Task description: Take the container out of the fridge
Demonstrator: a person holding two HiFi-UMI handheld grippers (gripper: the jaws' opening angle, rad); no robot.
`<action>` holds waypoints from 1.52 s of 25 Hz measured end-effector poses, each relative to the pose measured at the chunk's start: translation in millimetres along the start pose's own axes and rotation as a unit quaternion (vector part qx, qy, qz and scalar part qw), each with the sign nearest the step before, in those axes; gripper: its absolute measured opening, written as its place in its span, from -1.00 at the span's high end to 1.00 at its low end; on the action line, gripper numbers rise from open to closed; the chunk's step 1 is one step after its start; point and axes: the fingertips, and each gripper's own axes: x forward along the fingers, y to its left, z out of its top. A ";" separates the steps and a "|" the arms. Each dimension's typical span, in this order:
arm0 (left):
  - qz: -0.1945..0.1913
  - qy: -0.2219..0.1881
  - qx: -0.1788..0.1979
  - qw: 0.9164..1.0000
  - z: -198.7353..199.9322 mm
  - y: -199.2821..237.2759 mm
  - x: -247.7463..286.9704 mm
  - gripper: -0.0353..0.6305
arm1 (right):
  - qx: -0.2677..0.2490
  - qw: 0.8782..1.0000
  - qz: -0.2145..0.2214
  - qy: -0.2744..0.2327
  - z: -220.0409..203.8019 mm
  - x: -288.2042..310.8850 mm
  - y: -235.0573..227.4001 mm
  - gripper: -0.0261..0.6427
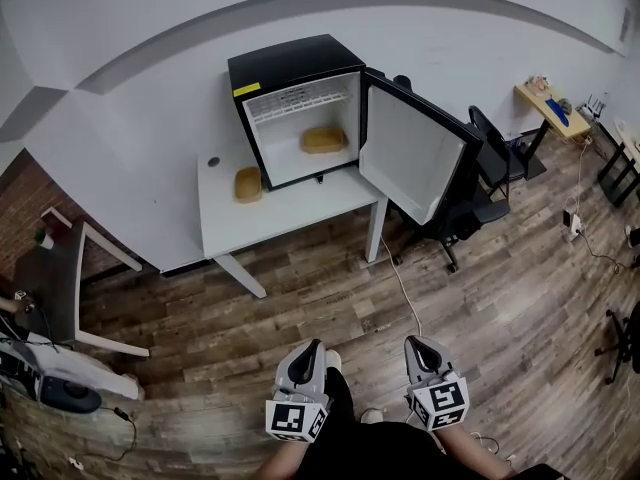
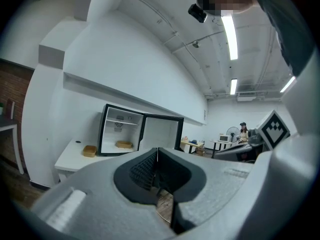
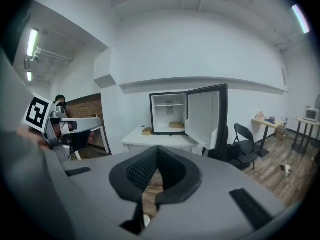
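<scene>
A black mini fridge point(image 1: 290, 68) stands on a white table point(image 1: 290, 218) with its door point(image 1: 415, 153) swung open to the right. A tan container point(image 1: 323, 139) lies on the fridge's lower level, also seen as the container point(image 2: 124, 144) and the container point(image 3: 175, 125) in the gripper views. A second tan container point(image 1: 248, 183) rests on the table left of the fridge. My left gripper point(image 1: 310, 348) and right gripper point(image 1: 416, 346) hang low near my body, far from the table. The left gripper point(image 2: 157, 151) and right gripper point(image 3: 158, 149) are both shut and hold nothing.
Black chairs point(image 1: 490, 173) stand right of the open door. A wooden side table point(image 1: 548, 103) sits at the far right, a dark desk point(image 1: 60, 268) at the left. A cable point(image 1: 405, 293) runs across the wood floor between me and the table.
</scene>
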 end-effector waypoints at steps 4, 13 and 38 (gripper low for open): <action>0.005 -0.003 -0.005 1.000 5.2 40.5 34.8 0.85 | -0.011 1.000 0.009 0.014 20.0 53.5 0.8 0.94; -0.026 0.010 -0.014 1.000 20.6 114.2 106.1 0.85 | -0.029 1.000 0.004 0.004 81.3 149.6 2.7 0.94; -0.029 0.006 -0.046 0.998 34.8 232.5 192.1 0.85 | -0.051 0.999 -0.002 0.017 138.9 293.2 13.9 0.94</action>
